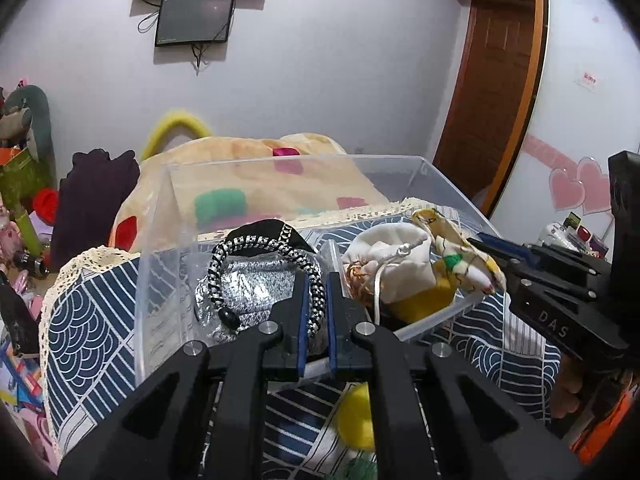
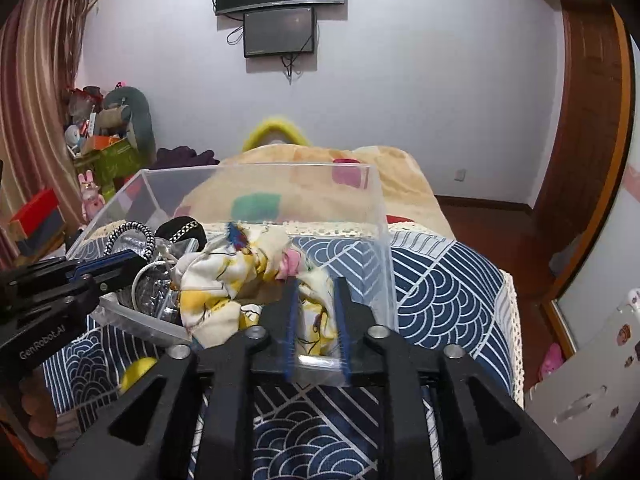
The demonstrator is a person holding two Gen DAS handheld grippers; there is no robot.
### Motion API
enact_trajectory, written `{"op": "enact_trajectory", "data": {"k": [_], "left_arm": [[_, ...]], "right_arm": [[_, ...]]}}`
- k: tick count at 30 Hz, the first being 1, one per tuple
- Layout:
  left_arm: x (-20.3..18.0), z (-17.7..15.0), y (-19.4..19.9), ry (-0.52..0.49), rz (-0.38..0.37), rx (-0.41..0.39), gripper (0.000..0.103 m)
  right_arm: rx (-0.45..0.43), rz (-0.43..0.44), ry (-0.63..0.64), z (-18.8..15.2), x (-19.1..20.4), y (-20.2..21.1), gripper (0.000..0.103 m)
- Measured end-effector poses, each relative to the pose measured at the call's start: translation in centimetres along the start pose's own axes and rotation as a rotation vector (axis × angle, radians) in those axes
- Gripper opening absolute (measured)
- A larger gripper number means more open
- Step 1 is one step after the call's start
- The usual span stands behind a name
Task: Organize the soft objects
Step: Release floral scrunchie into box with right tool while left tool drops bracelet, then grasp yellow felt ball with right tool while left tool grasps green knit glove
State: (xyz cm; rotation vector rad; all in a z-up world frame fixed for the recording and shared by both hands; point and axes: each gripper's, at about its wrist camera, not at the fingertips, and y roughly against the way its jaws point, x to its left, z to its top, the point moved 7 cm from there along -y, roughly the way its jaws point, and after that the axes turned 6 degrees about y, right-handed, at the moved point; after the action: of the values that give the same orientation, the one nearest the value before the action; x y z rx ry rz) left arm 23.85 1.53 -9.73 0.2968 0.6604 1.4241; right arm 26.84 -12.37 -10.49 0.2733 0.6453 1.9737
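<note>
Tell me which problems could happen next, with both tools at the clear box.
1. The left tool is shut on the black-and-white braided cord; pulling may drag the silver pouch out.
2. The right tool grips the patterned cloth at the clear plastic box rim; lifting might tip the box.
3. The tools work close together and could collide.

My left claw (image 1: 316, 300) sits centre-bottom of the left view, cord (image 1: 240, 256) btwn its fingers, over the near wall of the bin (image 1: 280, 164). Bin stands on the cloth (image 1: 80, 320). Inside: purse (image 1: 248, 288) left, pouch (image 1: 396, 264) right of the divider, rag (image 1: 460, 252) right of that w/ my right claw (image 1: 494, 250) on it. Ball (image 1: 356, 416) on cloth, below the bin. Screens (image 1: 196, 16) upper left.
</note>
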Motion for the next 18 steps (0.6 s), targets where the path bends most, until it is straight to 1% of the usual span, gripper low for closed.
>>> {"op": "enact_trajectory", "data": {"k": [1,3,5,8,10,12,13,14,15,18], "left_arm": [[0.0,-0.1,0.1,-0.005,0.004,-0.001,0.006],[-0.1,-0.2,0.5,-0.009,0.004,0.000,0.006],[-0.2,-0.2,0.8,-0.004,-0.003,0.003,0.007],[-0.3,-0.5,1.8,-0.002,-0.006,0.000,0.011],[-0.3,-0.5,2.4,-0.006,-0.013,-0.003,0.015],[-0.5,-0.5,3.2,-0.010,-0.018,-0.009,0.028],[-0.6,-0.5,3.4,-0.012,-0.017,-0.014,0.032],[-0.7,-0.5,3.8,-0.015,-0.014,-0.019,0.040],[-0.7,-0.6,4.2,-0.016,-0.014,-0.024,0.045],[-0.5,-1.0,5.3,-0.011,-0.015,-0.041,0.054]], "right_arm": [[-0.006,0.001,0.000,0.0,-0.2,0.2,0.028],[-0.019,-0.006,0.001,0.1,-0.4,0.8,0.032],[-0.035,-0.004,0.007,0.4,-0.5,1.5,0.033],[-0.068,-0.006,0.006,0.7,-0.5,2.8,0.039],[-0.089,-0.007,0.008,0.9,-0.3,3.6,0.045],[-0.111,0.003,0.011,0.9,-0.2,4.7,0.048],[-0.115,0.011,0.010,1.0,0.1,4.9,0.049],[-0.120,0.022,0.012,0.9,0.4,5.2,0.049],[-0.121,0.033,0.015,0.8,0.7,5.5,0.050],[-0.108,0.077,0.030,0.2,1.9,5.6,0.050]]}}
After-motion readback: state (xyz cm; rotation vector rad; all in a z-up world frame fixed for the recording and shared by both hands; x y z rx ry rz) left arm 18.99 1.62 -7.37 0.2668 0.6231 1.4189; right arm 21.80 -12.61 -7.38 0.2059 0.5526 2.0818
